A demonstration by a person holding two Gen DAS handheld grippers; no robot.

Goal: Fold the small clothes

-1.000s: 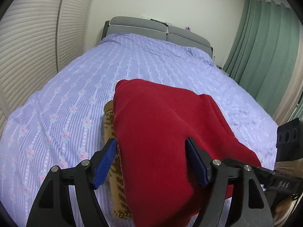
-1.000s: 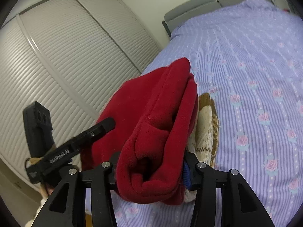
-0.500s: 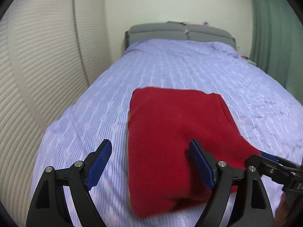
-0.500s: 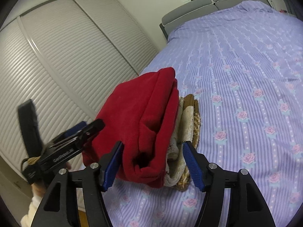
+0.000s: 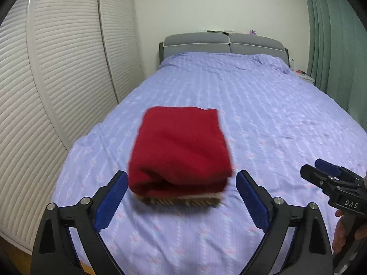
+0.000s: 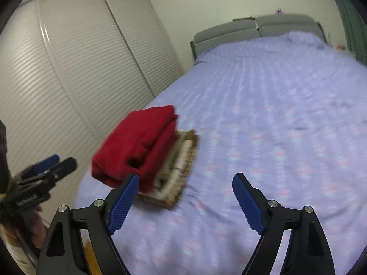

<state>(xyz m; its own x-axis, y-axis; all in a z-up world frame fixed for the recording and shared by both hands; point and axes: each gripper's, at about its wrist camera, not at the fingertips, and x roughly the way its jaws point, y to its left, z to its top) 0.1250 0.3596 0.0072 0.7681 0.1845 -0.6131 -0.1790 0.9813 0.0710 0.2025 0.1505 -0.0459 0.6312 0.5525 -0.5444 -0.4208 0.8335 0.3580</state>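
Red fleece garment folded and stacked on a brown-and-cream knit near the bed's left edge, stowed as finished; left hand-held gripper and right hand-held gripper both opening, empty.

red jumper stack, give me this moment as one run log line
red jumper: folded, on patterned knit | bed: under stack | left tongs: opening, nothing between | right tongs: opening, nothing between
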